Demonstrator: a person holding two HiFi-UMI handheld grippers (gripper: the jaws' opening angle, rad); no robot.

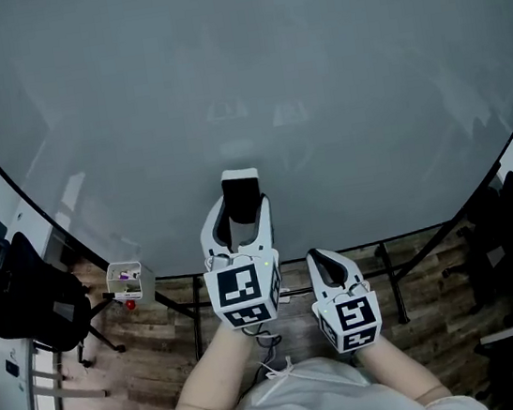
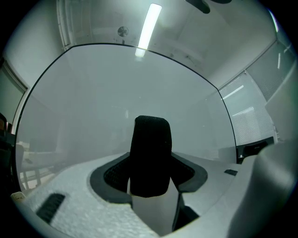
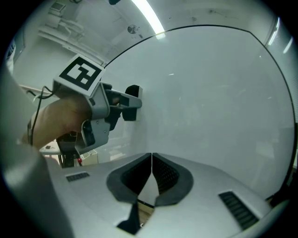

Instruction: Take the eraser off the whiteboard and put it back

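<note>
— Where did we have the eraser at that moment?

— In our left gripper [image 2: 150, 179]. Its jaws were clamped on the white body of the eraser [image 2: 150, 153], one on each side, with the black felt end pointing at the whiteboard [image 1: 249, 87]. In the right gripper view the felt looked to be touching the board or just off it; we could not tell which.

— And our right gripper [image 3: 152, 174]?

— Pressed together with nothing between the jaws. It hung lower down and to the right of the left one, apart from the board.

— So which step were we on?

— We judged it the middle of the task: the eraser was in our grip at the board, either just lifted away or about to go back. The next move called for setting the felt face squarely on the board, and loosening the jaws only once the eraser sat there by itself. If we opened too soon, it could drop to the floor [image 1: 164, 354].

— What did we count?

— Two grippers, one eraser and one whiteboard. Below the board, at the left, stood one small box [image 1: 125, 280] on a stand and one dark chair [image 1: 29, 302]. More dark chairs showed at the right edge, too cut off to count.
</note>
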